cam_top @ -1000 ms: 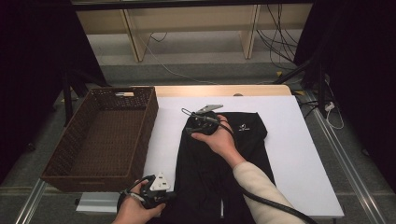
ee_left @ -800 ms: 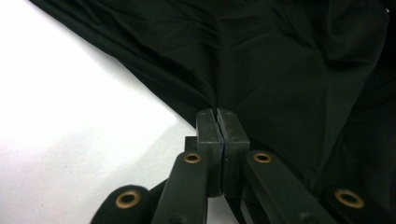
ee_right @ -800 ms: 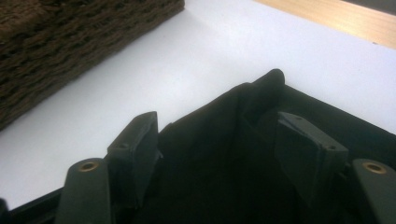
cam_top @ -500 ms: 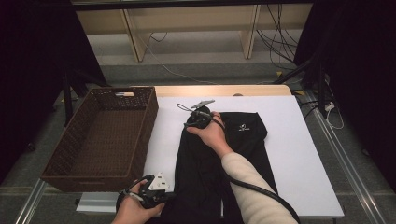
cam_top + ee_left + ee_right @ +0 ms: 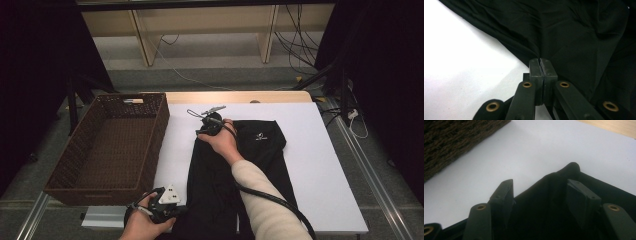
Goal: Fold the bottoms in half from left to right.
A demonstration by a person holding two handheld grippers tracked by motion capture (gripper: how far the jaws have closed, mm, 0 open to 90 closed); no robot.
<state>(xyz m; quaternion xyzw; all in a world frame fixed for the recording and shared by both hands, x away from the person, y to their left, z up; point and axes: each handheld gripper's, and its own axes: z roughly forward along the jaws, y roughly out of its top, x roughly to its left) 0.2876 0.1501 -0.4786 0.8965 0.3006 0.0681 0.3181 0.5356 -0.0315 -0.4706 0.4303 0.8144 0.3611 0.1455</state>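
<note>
High view: a black garment [image 5: 235,175], apparently trousers or shorts with a small white logo [image 5: 260,137] near the far end, is laid lengthwise on the white table [image 5: 325,165], its near end reaching the table's front edge. A dark brown wicker basket [image 5: 112,147] is set at the table's left edge, just beside the garment's side of the sheet but apart from the cloth.

Left hand-held gripper [image 5: 172,212]: held at the near left corner of the garment, at the table's front edge. Left gripper view: the jaws are pressed together, with the garment's edge [image 5: 534,53] pinched between the pads.

Right hand-held gripper [image 5: 205,127]: placed at the far left corner of the garment, pointing away from the person. Right gripper view: the jaws are spread on either side of the raised corner of cloth [image 5: 571,167]; they have just been closing, with the fabric lying between them but not yet pressed by the pads. The basket's weave [image 5: 454,142] is seen beyond, at upper left.
</note>
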